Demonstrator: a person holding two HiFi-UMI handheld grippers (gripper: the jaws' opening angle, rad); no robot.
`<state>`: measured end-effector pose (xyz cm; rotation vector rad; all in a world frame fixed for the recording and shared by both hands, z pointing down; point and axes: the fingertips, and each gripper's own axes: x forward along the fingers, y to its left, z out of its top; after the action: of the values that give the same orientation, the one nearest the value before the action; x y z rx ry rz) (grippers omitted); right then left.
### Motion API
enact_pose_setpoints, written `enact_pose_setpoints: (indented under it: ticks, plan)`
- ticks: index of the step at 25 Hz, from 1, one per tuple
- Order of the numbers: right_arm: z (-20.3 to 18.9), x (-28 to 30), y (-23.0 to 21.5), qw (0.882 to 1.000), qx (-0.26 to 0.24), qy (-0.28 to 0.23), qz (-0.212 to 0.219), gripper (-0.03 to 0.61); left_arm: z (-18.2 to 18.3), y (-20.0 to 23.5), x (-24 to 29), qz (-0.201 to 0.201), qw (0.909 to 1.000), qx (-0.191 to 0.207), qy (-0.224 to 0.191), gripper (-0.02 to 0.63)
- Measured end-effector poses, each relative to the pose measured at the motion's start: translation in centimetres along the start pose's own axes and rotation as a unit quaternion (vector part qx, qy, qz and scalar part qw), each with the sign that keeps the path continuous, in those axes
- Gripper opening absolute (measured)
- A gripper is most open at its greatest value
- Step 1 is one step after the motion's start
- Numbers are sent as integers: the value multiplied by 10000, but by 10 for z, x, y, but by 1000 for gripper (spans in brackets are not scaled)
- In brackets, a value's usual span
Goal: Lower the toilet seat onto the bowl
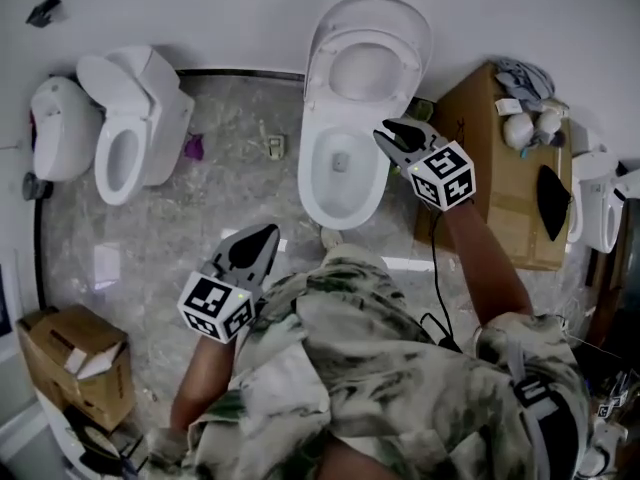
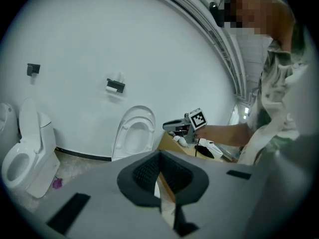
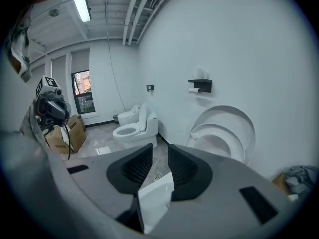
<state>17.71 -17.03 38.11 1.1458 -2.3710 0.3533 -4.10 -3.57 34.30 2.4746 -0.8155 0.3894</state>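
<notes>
Head view, left to right: small white floor toilet (image 1: 130, 118) by the wall, lid up, not ours. Left gripper (image 1: 268, 232) sits low over the marble-pattern floor (image 1: 230, 188), well short of the target. Its jaws are together at the tips with nothing between them.

Centre: white oval toilet seat (image 1: 318, 78) is upright, tipped back against the white lid (image 1: 375, 10), which leans on the wall. The ring is fully clear of the white ceramic bowl (image 1: 310, 178) below, joined only at the hinge end. The bowl is open, with water visible inside.

Right gripper (image 1: 392, 128) hovers at the bowl's right rim, near the seat's lower right edge but not touching it. Jaws stand apart, empty gap. Further right: brown cardboard box (image 1: 490, 178) beside the bowl, rags on top.
</notes>
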Motion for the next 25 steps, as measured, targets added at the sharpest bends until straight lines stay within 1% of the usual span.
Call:
enact_pose_setpoints:
  ticks: [7, 10, 12, 15, 20, 22, 25]
  plan:
    - [14, 43, -92, 9990, -408, 167, -8, 127, 18, 20, 24, 462, 9986, -258, -98, 21]
    - [22, 58, -126, 9980, -587, 232, -45, 127, 25, 26, 33, 616, 9975, -326, -150, 21]
    - [26, 68, -146, 9975, -649, 275, -42, 127, 32, 29, 39, 694, 9964, -447, -214, 21]
    - [33, 85, -170, 9974, -652, 302, -33, 129, 39, 35, 44, 755, 9950, -587, -293, 21]
    - [35, 112, -204, 9963, -748, 413, -57, 130, 43, 46, 53, 918, 9933, -655, -252, 21]
    - [35, 122, -218, 9952, -835, 503, -76, 132, 43, 50, 56, 966, 9926, -686, -248, 21]
    - [36, 133, -233, 9916, -1100, 671, -132, 140, 43, 54, 60, 1019, 9919, -729, -219, 21]
